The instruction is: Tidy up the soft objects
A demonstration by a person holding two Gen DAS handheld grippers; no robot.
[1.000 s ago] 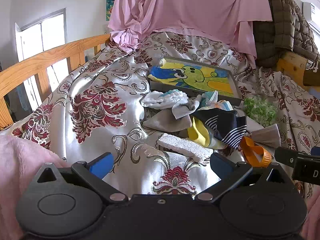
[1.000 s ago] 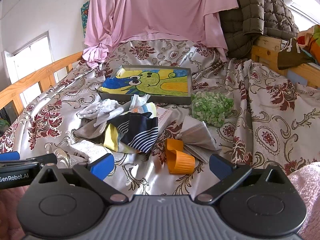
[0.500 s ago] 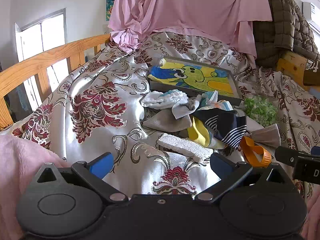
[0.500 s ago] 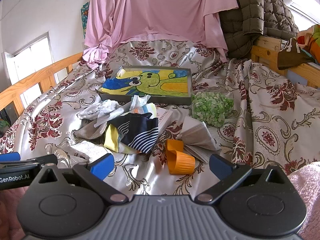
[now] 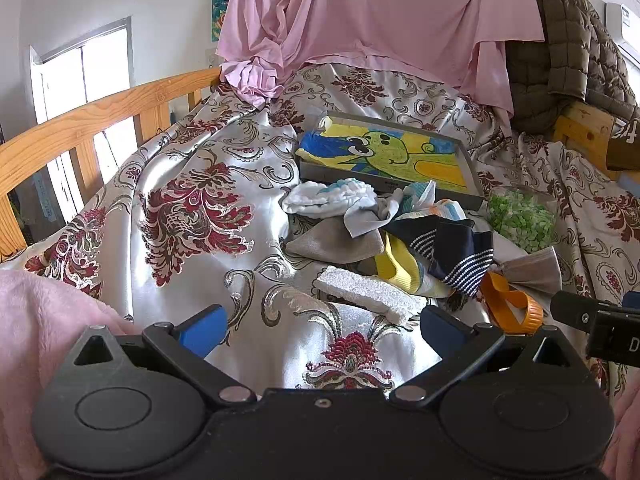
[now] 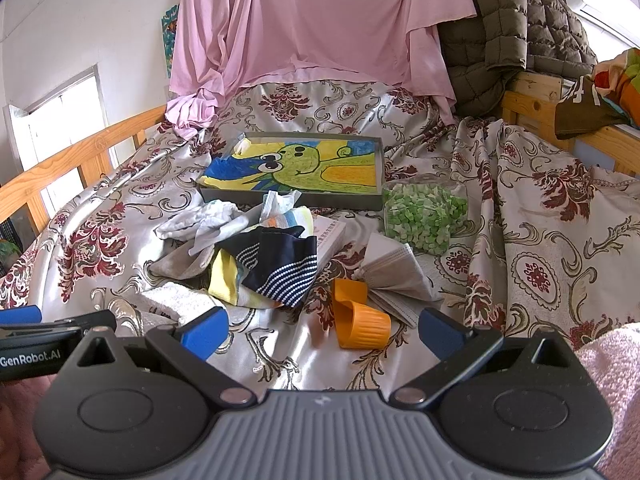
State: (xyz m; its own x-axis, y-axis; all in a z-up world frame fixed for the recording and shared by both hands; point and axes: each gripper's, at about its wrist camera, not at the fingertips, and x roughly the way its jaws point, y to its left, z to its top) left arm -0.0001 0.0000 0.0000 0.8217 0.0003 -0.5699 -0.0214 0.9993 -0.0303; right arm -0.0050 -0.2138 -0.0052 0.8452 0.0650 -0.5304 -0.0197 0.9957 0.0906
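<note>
Nothing shifts since earlier: left gripper [image 5: 320, 322] and right gripper [image 6: 322, 330] hover wide open, empty, near the sock pile [image 6: 256, 256] mid-bed. Risk: slick bedspread [image 5: 192, 216] bunching, dragging neighbours.

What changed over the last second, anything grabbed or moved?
Nothing visibly changed. Both the left gripper and the right gripper hover open and empty over the bedspread, nothing gripped or released. The sock pile, white towel, orange cup, grey masks and picture tray lie where they were.
</note>
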